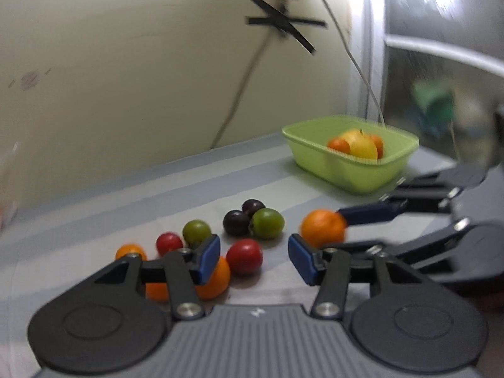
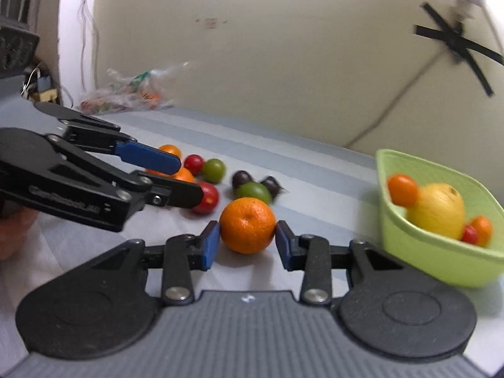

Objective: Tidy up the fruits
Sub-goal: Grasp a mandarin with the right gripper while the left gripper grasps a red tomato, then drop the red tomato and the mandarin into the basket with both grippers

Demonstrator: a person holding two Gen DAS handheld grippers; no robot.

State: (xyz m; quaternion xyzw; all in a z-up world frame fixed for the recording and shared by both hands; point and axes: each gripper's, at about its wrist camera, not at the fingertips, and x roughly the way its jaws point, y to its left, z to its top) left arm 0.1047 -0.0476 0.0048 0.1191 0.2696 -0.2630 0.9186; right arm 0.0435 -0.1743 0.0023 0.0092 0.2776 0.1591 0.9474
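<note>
Left wrist view: your desk (image 1: 94, 195) is covered in a pale cloth with soft blue-grey stripes, running back to a cream wall (image 1: 126, 63) where black tape (image 1: 283, 22) crosses over a cable. A shelf stands past the desk's far right corner. A glossy lime plastic tub (image 1: 362, 176), rectangular with rounded corners, sits near that corner, holding a yellow fruit (image 1: 362, 145) and small orange ones. Toward the near edge lie smooth round fruits: two dark plums (image 1: 236, 222), two green ones (image 1: 267, 223), two red ones (image 1: 244, 256), a small orange one (image 1: 130, 250). Your left tongs (image 1: 253, 256) stand partly open with nothing between the blue pads; the left pad overlaps an orange (image 1: 217, 280), but you cannot tell if it touches. From the right, your right tongs (image 1: 324, 230) flank a second, dimpled orange (image 1: 321, 226).

Right wrist view: the same striped cloth and cream wall, with a crinkled clear bag (image 2: 126, 91) at the far left edge. The tub (image 2: 425, 258) is at the right, near the near edge. Your right tongs (image 2: 247, 241) sit narrowly apart around the dimpled orange (image 2: 247, 225); both pads lie right at its sides, and the fruit rests on the cloth. Whether they press is unclear. Your left tongs (image 2: 176, 178) reach in from the left, pads apart, over the other fruits.
</note>
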